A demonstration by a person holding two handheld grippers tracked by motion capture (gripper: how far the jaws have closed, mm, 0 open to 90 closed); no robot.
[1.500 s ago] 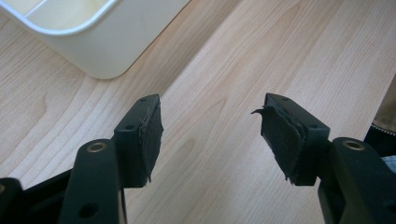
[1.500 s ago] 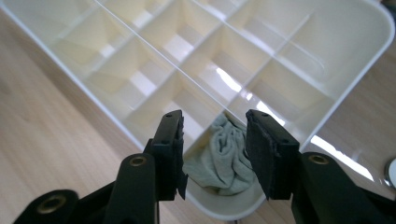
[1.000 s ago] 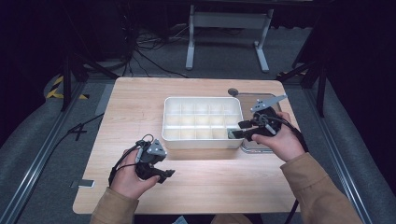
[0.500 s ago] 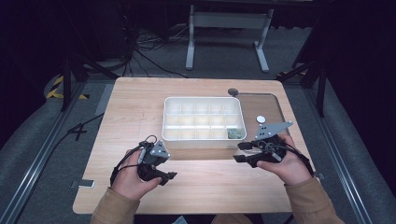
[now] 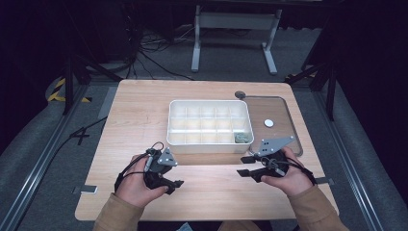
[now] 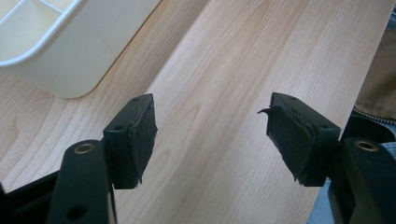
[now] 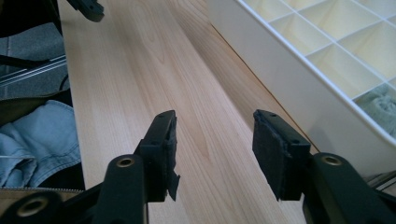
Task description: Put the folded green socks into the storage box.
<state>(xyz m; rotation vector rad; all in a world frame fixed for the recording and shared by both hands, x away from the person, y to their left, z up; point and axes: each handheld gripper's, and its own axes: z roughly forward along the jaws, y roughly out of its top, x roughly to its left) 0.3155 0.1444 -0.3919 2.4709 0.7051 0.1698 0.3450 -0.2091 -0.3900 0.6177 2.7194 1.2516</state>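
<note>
A white compartment box point(image 5: 210, 142) stands mid-table with a small grey-green lump point(image 5: 242, 138) in its near right cell. The same lump point(image 7: 385, 105) lies in a cell of the box point(image 7: 299, 79) in the right gripper view. My left gripper point(image 5: 175, 185) rests open near the front edge, left of centre, nothing between its jaws. In its own view the left gripper point(image 6: 210, 135) hovers over bare wood beside a corner of the box point(image 6: 70, 60). My right gripper point(image 5: 243, 166) is open just in front of the box's right end, empty; the right gripper point(image 7: 215, 144) points along the tabletop.
A clear lid point(image 5: 284, 125) with a white round knob point(image 5: 269, 123) lies flat right of the box. A small dark disc point(image 5: 239, 95) sits at the lid's far left corner. Bare wooden tabletop point(image 5: 139, 120) spreads to the left and in front. Table-frame legs stand beyond the far edge.
My right gripper has come back from the box's right side toward the front edge and lower. The left gripper has barely shifted.
</note>
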